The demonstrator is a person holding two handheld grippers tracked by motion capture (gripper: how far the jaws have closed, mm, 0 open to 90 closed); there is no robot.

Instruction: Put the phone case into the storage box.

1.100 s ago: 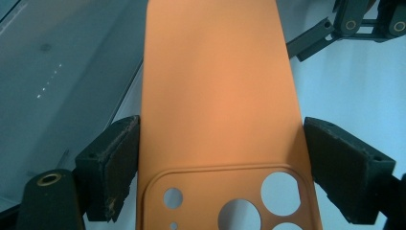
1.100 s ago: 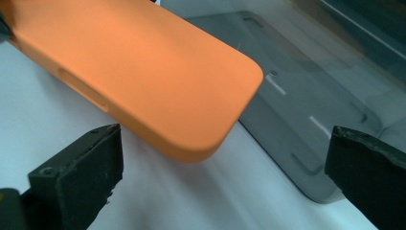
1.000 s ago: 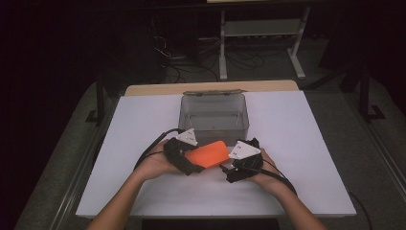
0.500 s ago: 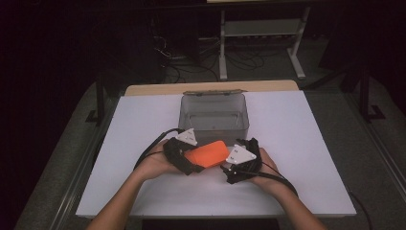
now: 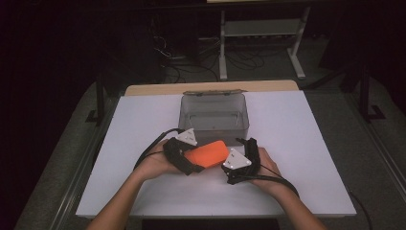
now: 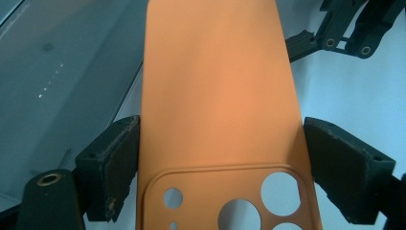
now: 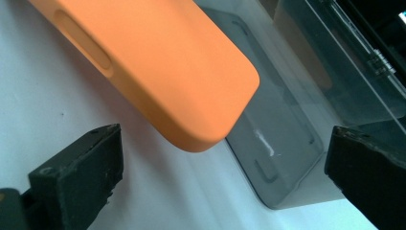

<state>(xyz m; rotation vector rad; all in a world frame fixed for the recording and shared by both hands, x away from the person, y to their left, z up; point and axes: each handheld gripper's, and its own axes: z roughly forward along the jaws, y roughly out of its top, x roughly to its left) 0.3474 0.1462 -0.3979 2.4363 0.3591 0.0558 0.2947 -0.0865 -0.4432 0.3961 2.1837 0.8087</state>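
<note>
The left gripper (image 5: pixel 191 160) fingers (image 6: pixel 112 165) clamp the smooth orange silicone phone case (image 6: pixel 218 96) above the white worktop (image 5: pixel 306 124); the right gripper (image 5: pixel 242 160) fingers spread wide beside it. Probably a handover, or into the clear plastic box (image 5: pixel 214 115) next.

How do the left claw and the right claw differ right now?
The left claw is closed on the orange phone case, its pads against the case's two long edges; the right claw is open and holds nothing. The left claw carries the case above the white table; the right claw only faces the case's free end, apart from it. Both are black, hand-held, and sit in front of the clear box.
</note>
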